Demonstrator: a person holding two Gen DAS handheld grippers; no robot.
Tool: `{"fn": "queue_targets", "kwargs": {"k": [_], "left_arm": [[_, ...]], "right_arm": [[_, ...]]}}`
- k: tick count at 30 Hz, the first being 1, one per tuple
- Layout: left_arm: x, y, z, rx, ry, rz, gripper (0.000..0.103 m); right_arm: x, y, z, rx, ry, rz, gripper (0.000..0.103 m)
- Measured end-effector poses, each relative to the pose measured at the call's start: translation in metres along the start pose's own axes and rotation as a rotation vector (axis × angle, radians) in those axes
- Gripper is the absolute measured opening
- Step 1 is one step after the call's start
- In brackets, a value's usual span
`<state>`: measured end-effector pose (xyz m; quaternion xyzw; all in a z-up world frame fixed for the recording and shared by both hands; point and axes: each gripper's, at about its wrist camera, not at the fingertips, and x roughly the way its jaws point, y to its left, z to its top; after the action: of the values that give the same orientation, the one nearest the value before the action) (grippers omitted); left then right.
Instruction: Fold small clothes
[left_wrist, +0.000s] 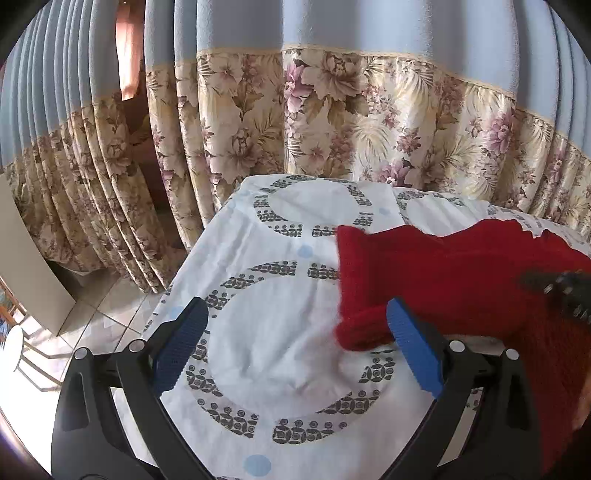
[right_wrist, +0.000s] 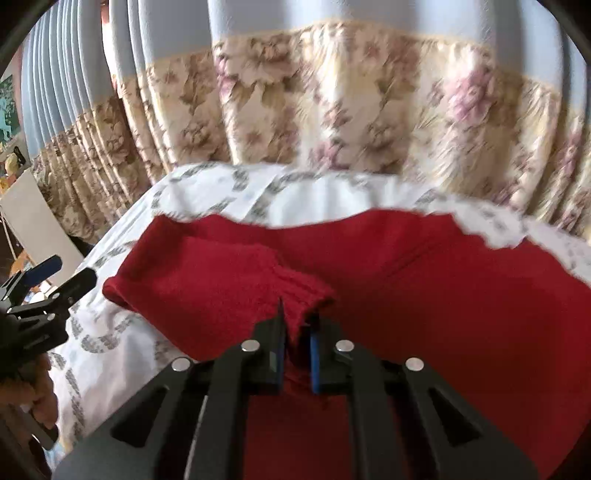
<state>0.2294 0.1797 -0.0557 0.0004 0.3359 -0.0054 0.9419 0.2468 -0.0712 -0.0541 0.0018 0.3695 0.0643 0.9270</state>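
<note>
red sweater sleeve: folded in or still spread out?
Folded in. The sleeve lies across the red sweater body, its cuff pinched in the shut right gripper. The left gripper is open, holding nothing.

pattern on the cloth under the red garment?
White sheet with grey rings of small motifs and pale blue dots; sharpest in the left wrist view.

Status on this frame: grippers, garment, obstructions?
Left gripper open, empty. Right gripper shut on red sweater sleeve cuff. Sweater lies on patterned cloth. Nothing in the way.

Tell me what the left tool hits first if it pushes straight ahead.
Probably the patterned white sheet: the open left tool frames bare cloth. The red knit garment lies just beside its right finger. Depth is uncertain.
</note>
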Motion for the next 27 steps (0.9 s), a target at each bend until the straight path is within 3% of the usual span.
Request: {"fn": "queue_targets", "kwargs": {"k": [6, 9, 11, 17, 22, 27], "left_arm": [[0.003, -0.007, 0.002, -0.020, 0.023, 0.021, 0.097], [0.003, -0.016, 0.006, -0.022, 0.040, 0.030, 0.097], [-0.001, -0.028, 0.011, -0.012, 0.046, 0.030, 0.097], [-0.003, -0.086, 0.028, 0.028, 0.056, 0.008, 0.098], [0.006, -0.152, 0.038, 0.085, 0.064, -0.023, 0.099], [0.035, -0.206, 0.041, 0.116, 0.120, -0.020, 0.099]], "right_arm": [[-0.005, -0.088, 0.010, 0.042, 0.008, -0.110, 0.009], [-0.006, -0.139, 0.007, 0.081, 0.028, -0.123, 0.009], [-0.013, -0.176, 0.003, 0.083, 0.021, -0.178, 0.009], [-0.018, -0.268, -0.014, 0.166, 0.051, -0.186, 0.010], [-0.018, -0.308, -0.029, 0.218, 0.057, -0.141, 0.012], [-0.014, -0.316, -0.036, 0.226, 0.081, -0.115, 0.014]]}}
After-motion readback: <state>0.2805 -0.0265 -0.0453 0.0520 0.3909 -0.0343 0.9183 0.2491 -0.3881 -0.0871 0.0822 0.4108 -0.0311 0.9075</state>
